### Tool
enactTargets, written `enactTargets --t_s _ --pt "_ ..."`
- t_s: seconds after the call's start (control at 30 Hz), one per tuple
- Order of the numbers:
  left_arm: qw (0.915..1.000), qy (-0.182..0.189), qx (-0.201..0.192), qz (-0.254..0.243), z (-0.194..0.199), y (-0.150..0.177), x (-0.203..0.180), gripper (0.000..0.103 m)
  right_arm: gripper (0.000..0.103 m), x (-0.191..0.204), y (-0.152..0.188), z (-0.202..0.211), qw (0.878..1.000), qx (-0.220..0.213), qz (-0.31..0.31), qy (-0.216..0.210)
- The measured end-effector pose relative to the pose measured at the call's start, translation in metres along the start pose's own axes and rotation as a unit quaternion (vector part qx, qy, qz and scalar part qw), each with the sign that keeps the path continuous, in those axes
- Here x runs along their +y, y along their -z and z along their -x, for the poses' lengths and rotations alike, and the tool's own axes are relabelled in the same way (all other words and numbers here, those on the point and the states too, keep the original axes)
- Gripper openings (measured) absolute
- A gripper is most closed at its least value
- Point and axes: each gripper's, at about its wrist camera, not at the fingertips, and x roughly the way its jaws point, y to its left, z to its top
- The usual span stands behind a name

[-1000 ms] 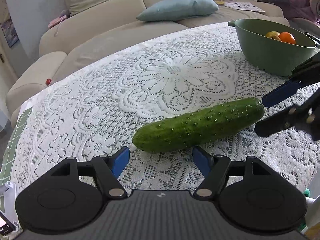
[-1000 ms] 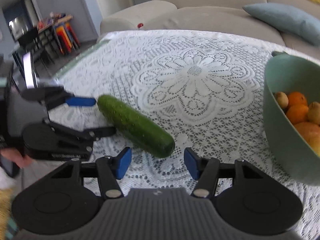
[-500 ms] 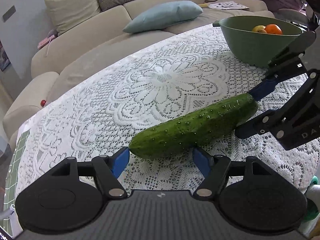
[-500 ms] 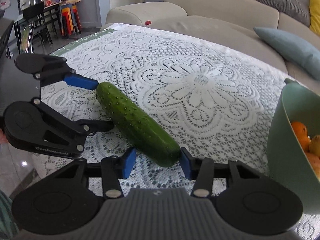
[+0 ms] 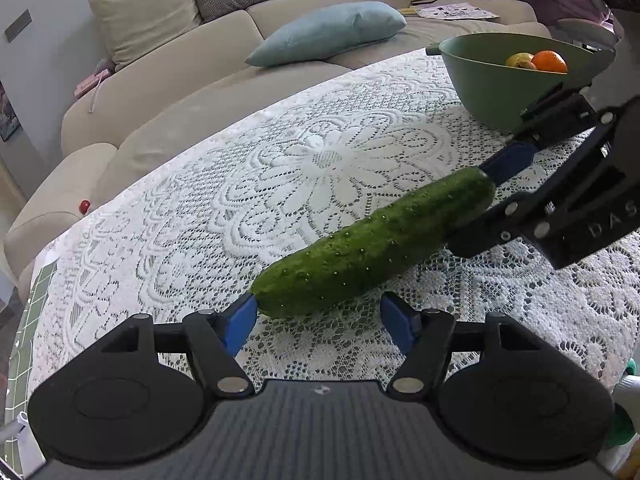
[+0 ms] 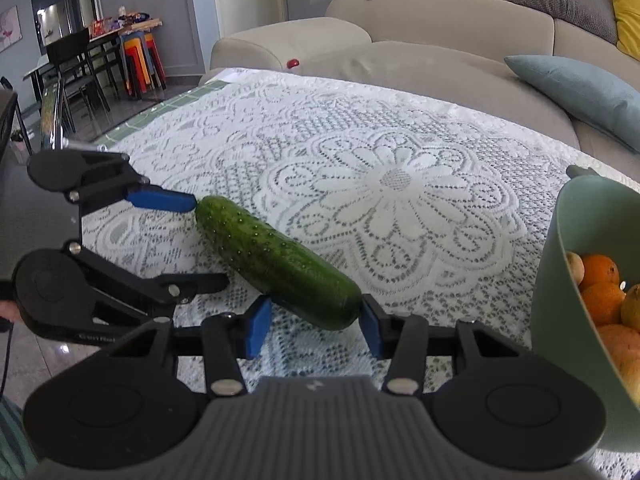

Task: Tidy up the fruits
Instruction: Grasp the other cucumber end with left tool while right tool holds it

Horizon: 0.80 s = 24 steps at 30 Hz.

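Right wrist: gripper (image 6: 314, 326) now clamps cucumber (image 6: 276, 262)

Black left claw (image 5: 318, 318), black right claw (image 6: 314, 324), blue pads (image 5: 240, 322), silver screws, ribbed grey housing

- A dark green, pale-speckled skin is shown on the cucumber (image 5: 376, 244).
- White floral lace is seen on the tablecloth (image 5: 320, 160).
- The bowl (image 5: 480, 92) is coloured sage green; the oranges (image 6: 600, 284) are orange.
- Blue pads (image 6: 256, 326) are carried on black fingers.
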Motion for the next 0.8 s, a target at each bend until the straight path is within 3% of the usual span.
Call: enactTargets --t_s 0.2,0.47,0.7,0.8 --pt "0.9999 0.005 0.002 -0.011 -0.004 -0.005 0.003 0.079 0.048 -0.010 -0.002 -0.004 1.000 0.001 -0.021 -0.008" --pt "1.0000 -0.006 0.002 -0.004 -0.012 -0.011 0.002 0.079 0.050 -0.003 -0.001 -0.013 1.000 -0.002 0.009 0.019" --pt "0.9993 -0.001 -0.010 0.036 -0.008 -0.009 0.011 0.067 0.048 -0.006 -0.003 -0.010 0.999 -0.021 0.012 0.024" --pt "0.9982 0.006 -0.024 0.055 -0.001 -0.010 0.012 0.052 0.044 -0.008 -0.006 -0.003 0.999 -0.034 0.004 0.019"
